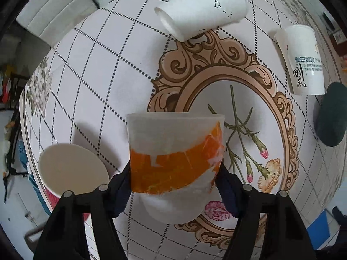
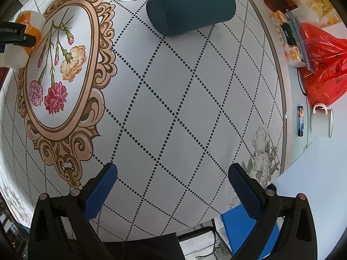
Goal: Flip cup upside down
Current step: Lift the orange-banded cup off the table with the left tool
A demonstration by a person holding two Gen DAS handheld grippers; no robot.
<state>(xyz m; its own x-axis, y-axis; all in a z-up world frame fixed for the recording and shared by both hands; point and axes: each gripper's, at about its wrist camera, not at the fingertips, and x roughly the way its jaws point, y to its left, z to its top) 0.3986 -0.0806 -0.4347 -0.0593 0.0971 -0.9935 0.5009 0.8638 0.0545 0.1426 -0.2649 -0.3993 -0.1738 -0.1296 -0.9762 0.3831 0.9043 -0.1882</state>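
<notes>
My left gripper (image 1: 174,179) is shut on a white paper cup with an orange band (image 1: 175,162), its two fingers pressing the cup's sides. The cup is held above the tablecloth (image 1: 104,69), its wide end away from the camera. The same cup shows at the far left of the right wrist view (image 2: 30,30), with the left gripper's finger across it. My right gripper (image 2: 172,184) is open and empty, over the dotted tablecloth (image 2: 173,99) near the table's front edge.
A white cup with bird marks (image 1: 201,8) lies on its side at the back. A white printed cup (image 1: 303,60) stands at the right. A paper cup (image 1: 71,171) stands at the left edge. A dark green cylinder (image 2: 190,8) lies at the back. A red bag (image 2: 321,65) and mug (image 2: 322,119) sit at the right.
</notes>
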